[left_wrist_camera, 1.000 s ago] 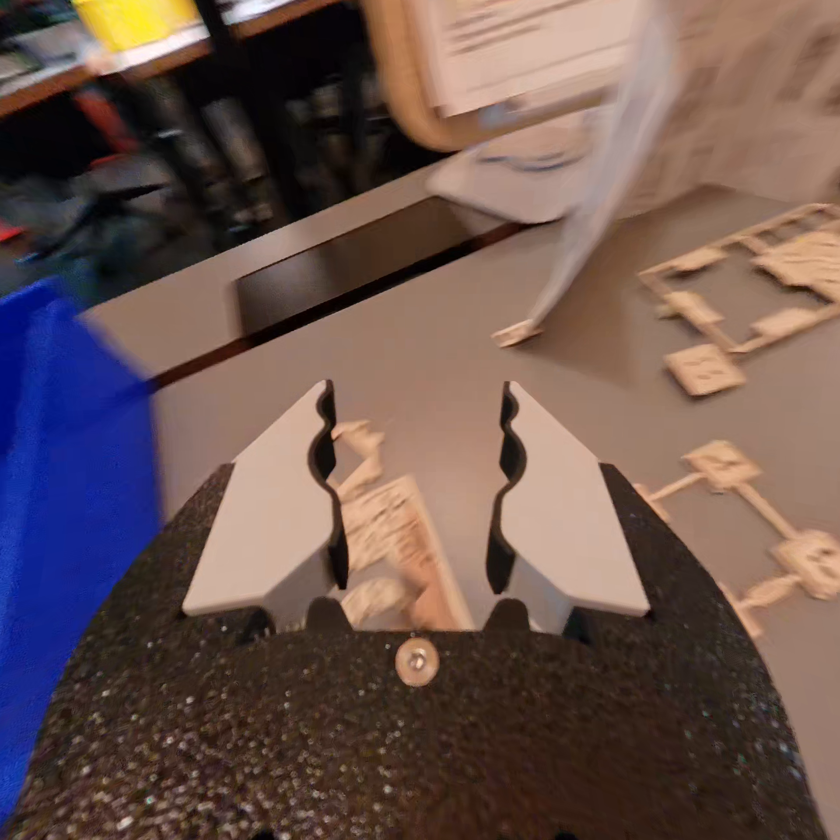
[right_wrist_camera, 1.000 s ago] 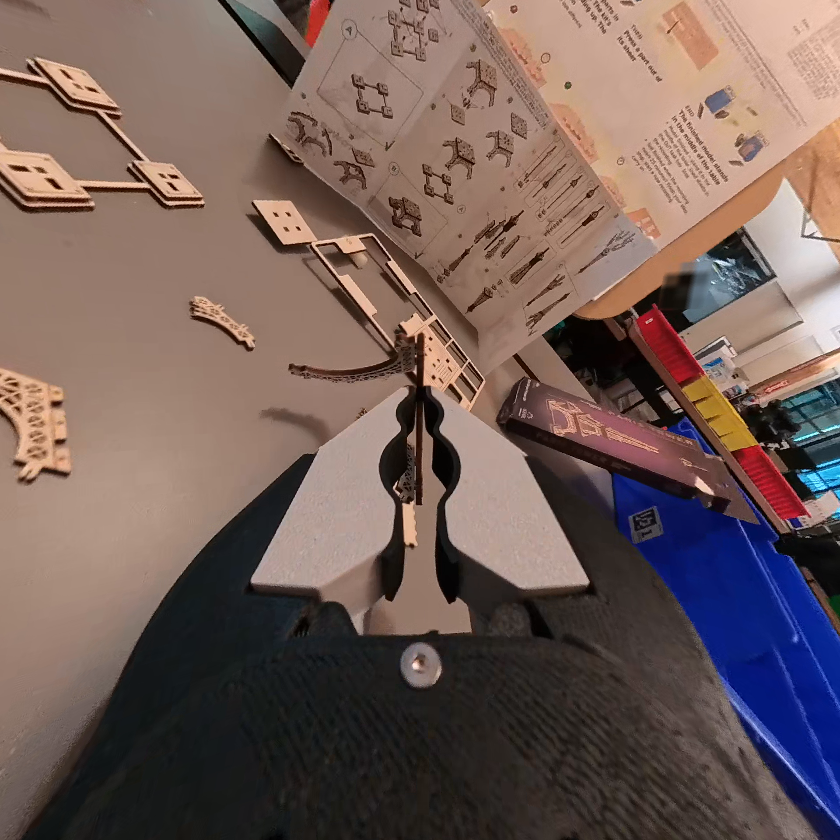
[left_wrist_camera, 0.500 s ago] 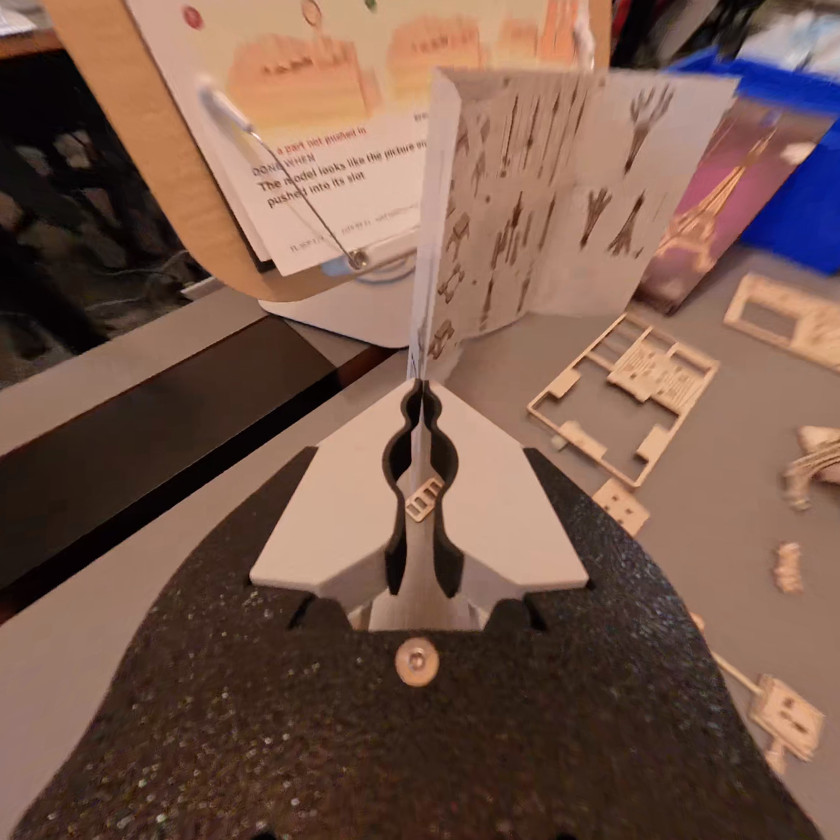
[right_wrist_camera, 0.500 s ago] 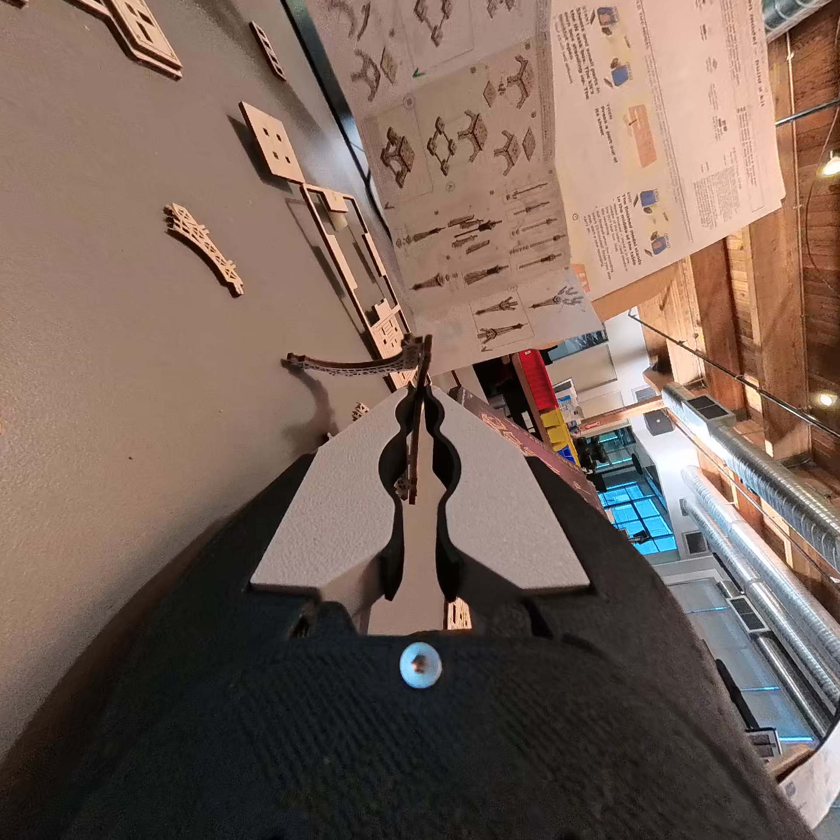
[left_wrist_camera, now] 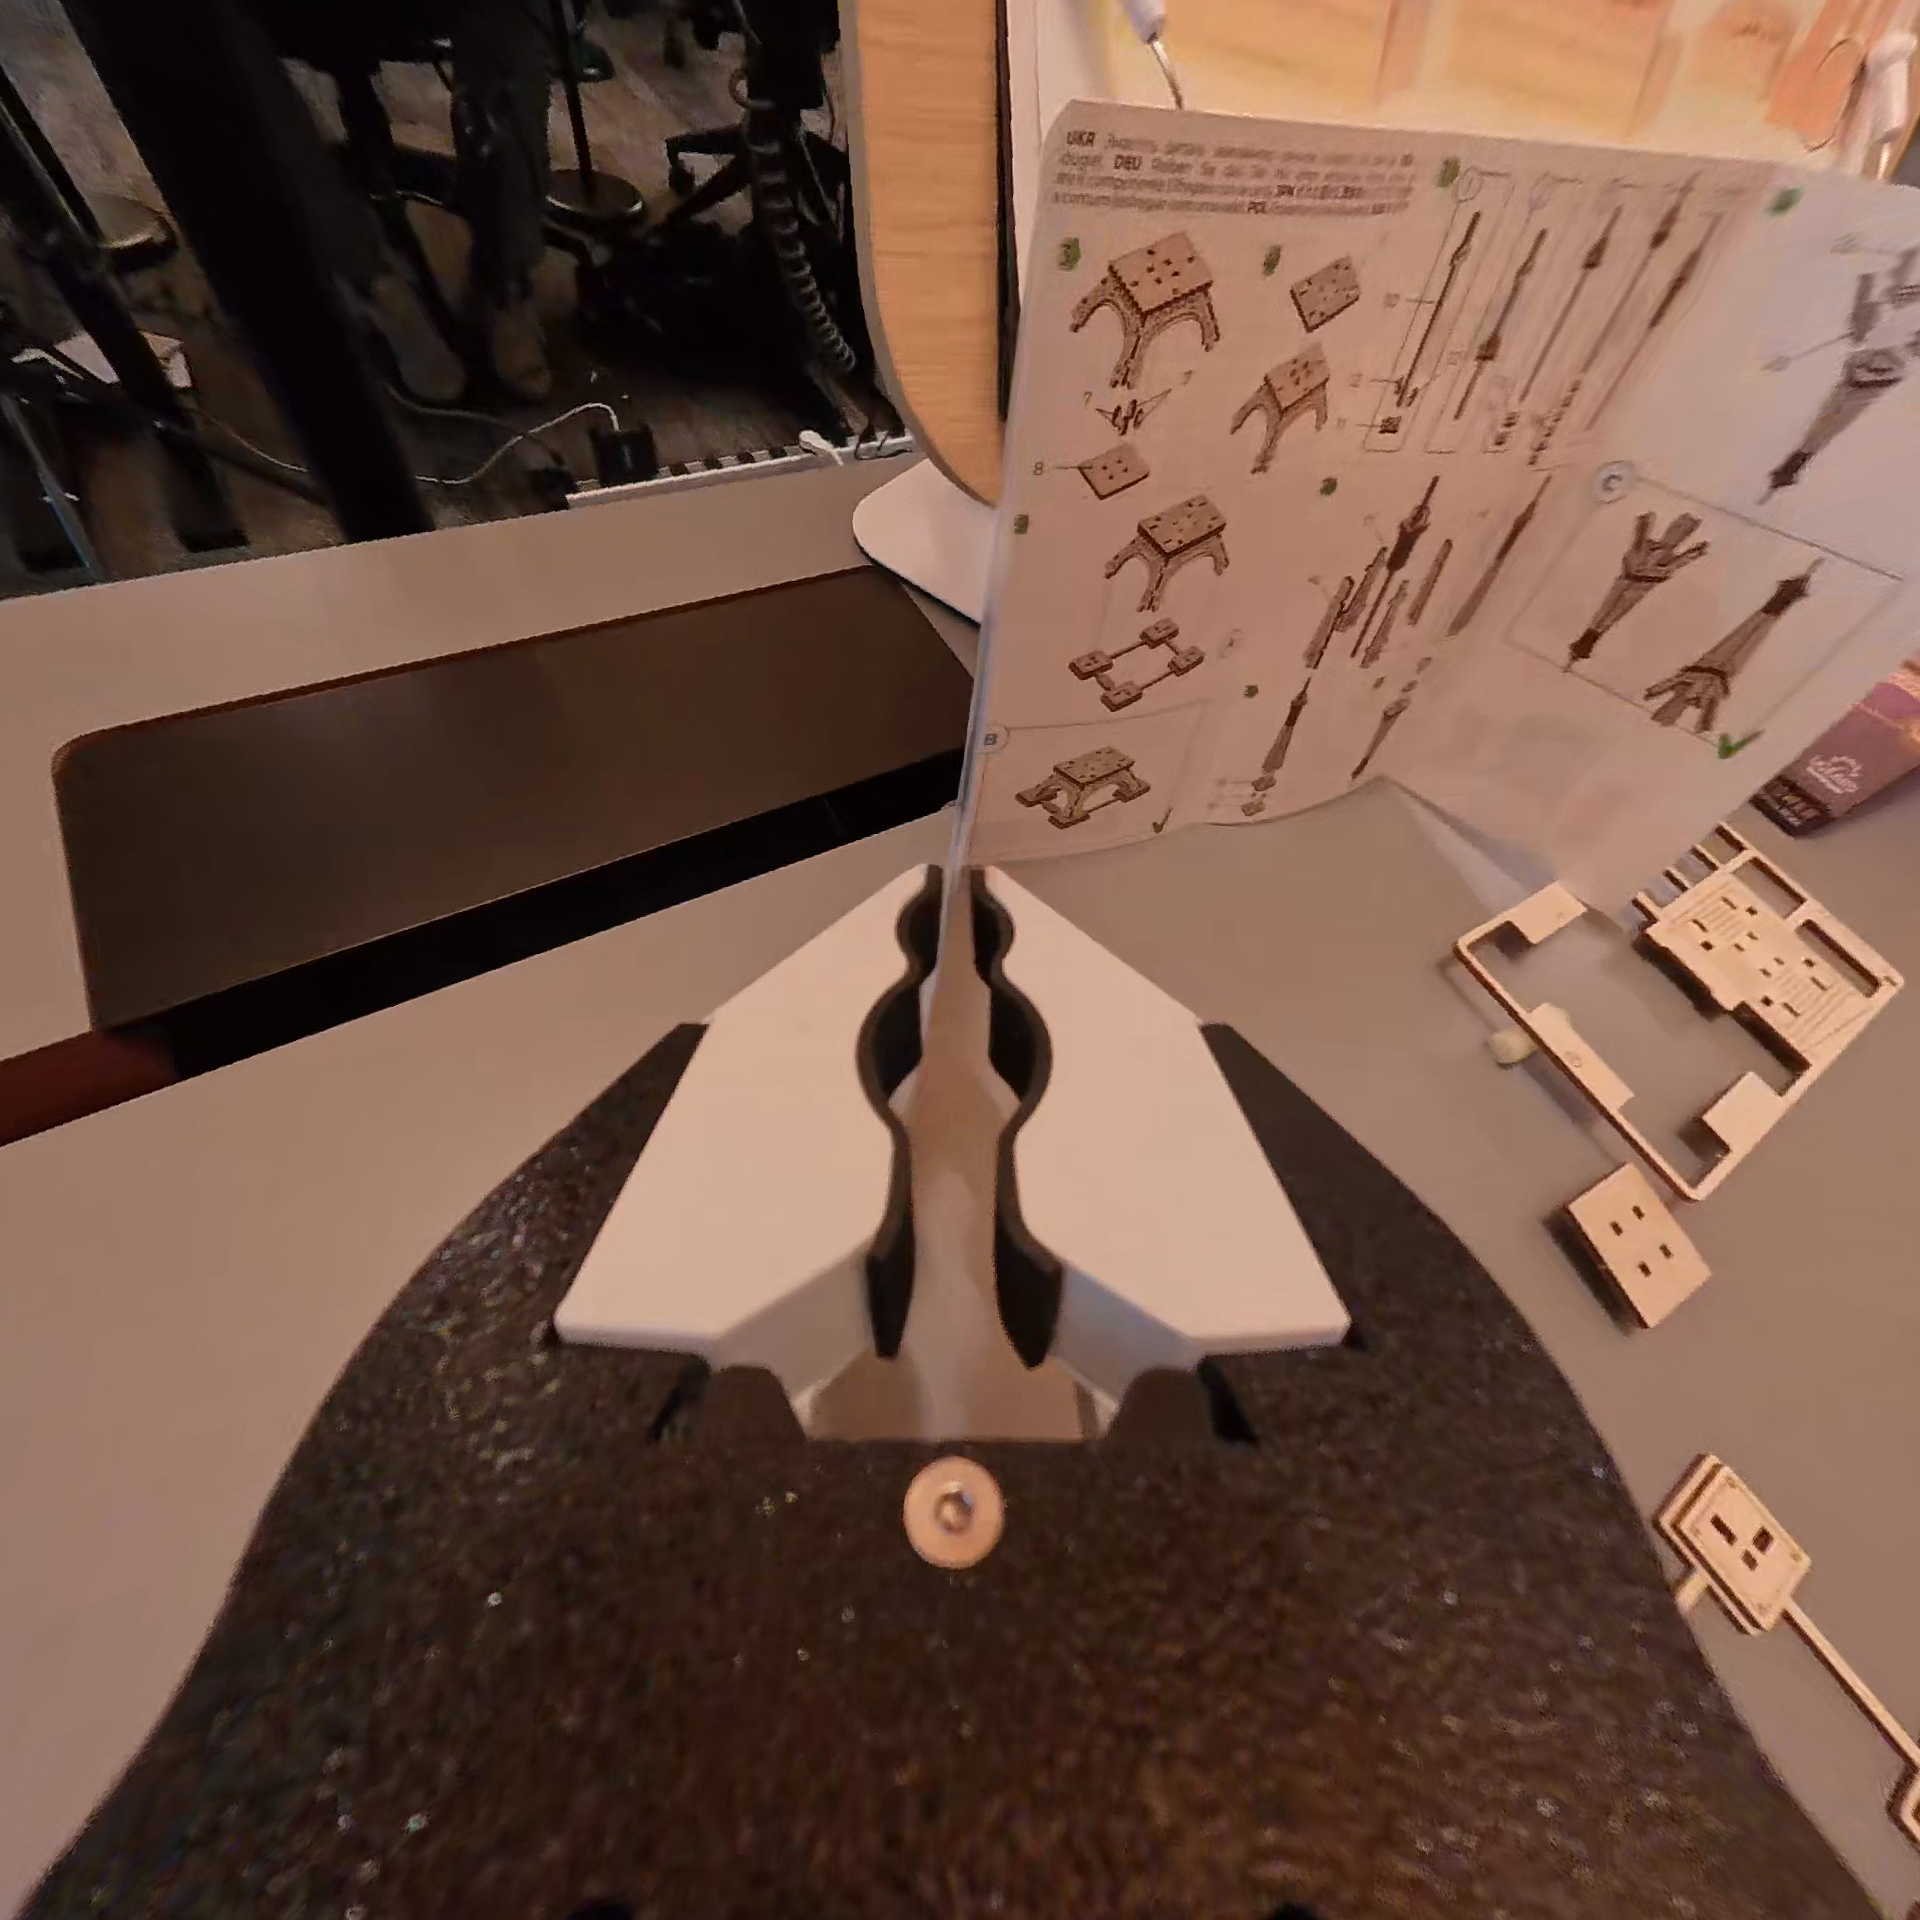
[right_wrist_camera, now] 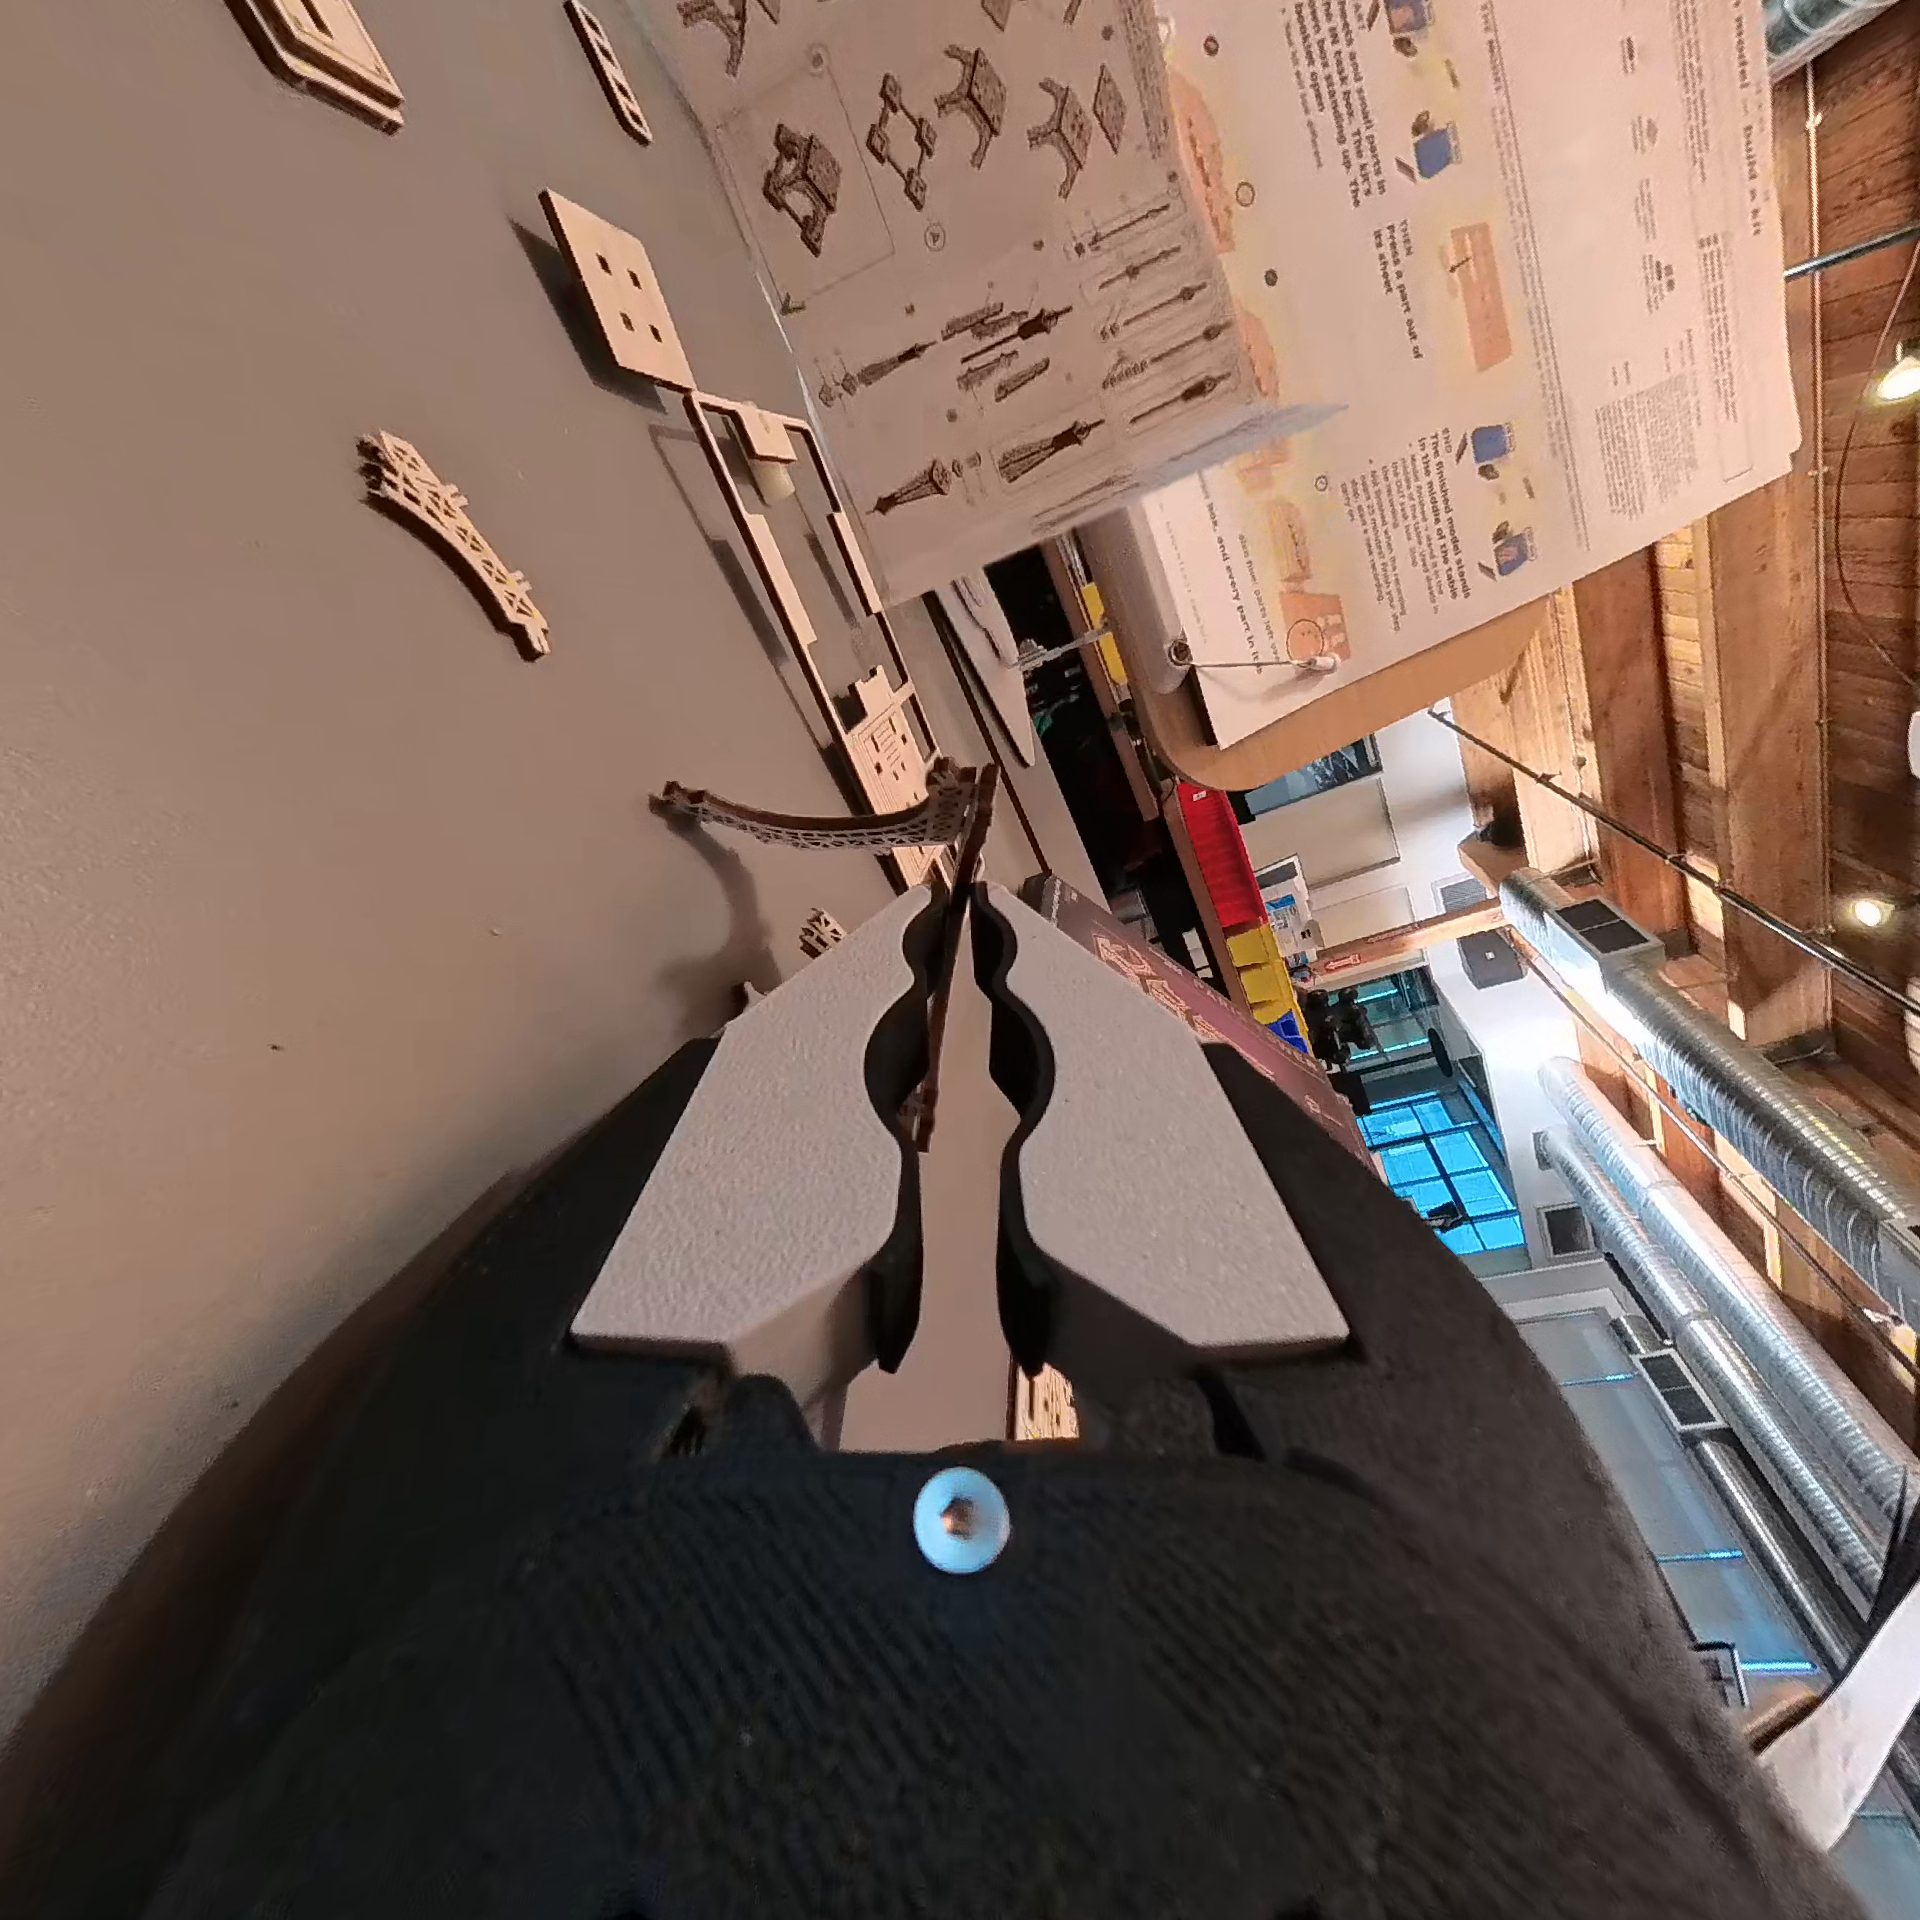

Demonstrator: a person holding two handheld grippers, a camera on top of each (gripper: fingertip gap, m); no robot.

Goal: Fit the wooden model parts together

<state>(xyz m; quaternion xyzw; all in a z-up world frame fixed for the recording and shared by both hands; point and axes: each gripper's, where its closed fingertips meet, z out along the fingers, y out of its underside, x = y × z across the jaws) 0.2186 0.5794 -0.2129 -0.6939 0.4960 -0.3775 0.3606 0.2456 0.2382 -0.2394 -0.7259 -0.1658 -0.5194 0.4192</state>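
grey table [left_wrist_camera: 312, 1195] carries loose wooden parts [left_wrist_camera: 1631, 1257] beneath timber ceiling beams. left gripper [left_wrist_camera: 951, 894] pinches the instruction sheet [left_wrist_camera: 1351, 468]; right gripper [right_wrist_camera: 961, 904] clamps a lattice wooden leg piece [right_wrist_camera: 831, 826].

Each camera is looking forward along its gripper, low over the table [left_wrist_camera: 312, 1195]; both are catching the instruction sheet [left_wrist_camera: 1351, 468] and the square plate [right_wrist_camera: 618, 291], the right view rolled sideways.
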